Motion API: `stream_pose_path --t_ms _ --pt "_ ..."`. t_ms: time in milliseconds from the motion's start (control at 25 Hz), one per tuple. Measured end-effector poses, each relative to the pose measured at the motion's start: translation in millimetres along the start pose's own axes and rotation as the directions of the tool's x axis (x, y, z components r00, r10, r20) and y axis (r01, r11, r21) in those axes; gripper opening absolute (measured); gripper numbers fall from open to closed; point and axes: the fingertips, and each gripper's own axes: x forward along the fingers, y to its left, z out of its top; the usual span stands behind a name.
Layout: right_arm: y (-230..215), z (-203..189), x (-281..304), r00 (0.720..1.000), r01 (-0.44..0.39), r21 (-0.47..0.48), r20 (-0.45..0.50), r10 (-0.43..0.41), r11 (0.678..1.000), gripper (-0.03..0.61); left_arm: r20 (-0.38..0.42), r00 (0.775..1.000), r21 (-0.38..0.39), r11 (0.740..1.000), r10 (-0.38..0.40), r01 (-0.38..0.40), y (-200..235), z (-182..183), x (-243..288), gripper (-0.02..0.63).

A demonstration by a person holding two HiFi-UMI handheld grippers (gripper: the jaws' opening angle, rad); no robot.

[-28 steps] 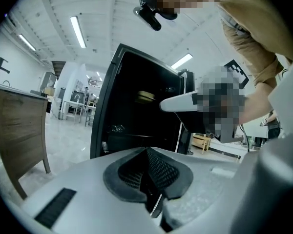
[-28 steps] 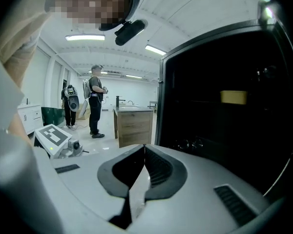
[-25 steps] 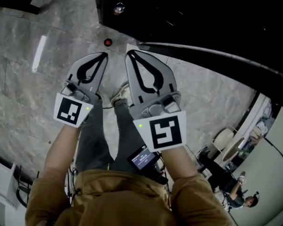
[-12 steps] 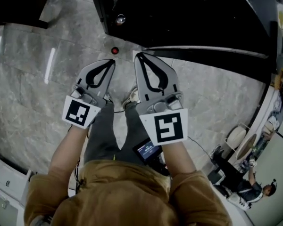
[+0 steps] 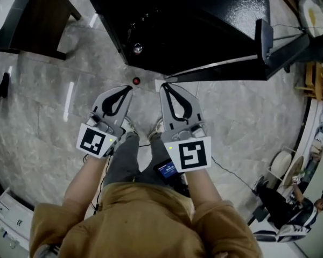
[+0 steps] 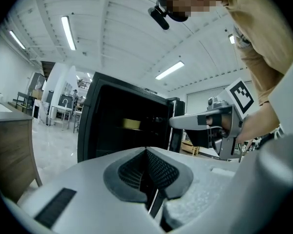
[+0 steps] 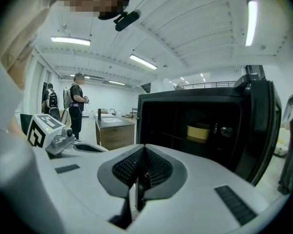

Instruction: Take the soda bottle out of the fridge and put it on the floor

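Seen from above, a small red round cap [image 5: 136,81] stands on the marble floor just in front of the black fridge [image 5: 177,15]; it looks like a bottle's top, its body hidden beneath. The fridge door [image 5: 231,64] hangs open to the right. My left gripper [image 5: 125,88] and right gripper [image 5: 166,85] are held side by side above the person's feet, pointing at the fridge. Both are shut with nothing between the pads, as the left gripper view [image 6: 146,150] and the right gripper view [image 7: 144,147] show. A yellow object [image 7: 198,131] sits on a shelf inside.
A dark wooden cabinet [image 5: 27,20] stands at the upper left. A white device [image 5: 5,219] lies at the lower left. People [image 5: 312,203] and round stools are at the lower right. A cable runs over the floor behind the feet.
The person has straightened up: floor and fridge look farther away, and more of the fridge top and door shows. Both grippers rose together, still side by side and shut.
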Motion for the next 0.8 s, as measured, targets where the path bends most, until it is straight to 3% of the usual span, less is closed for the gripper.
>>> stream_pose_path --t_ms 800 --pt "-45 106 -105 0.983 0.027 0.047 0.181 -0.035 0.999 0.002 0.074 0.996 0.129 0.991 -0.039 0.029 -96 126 -24 0.001"
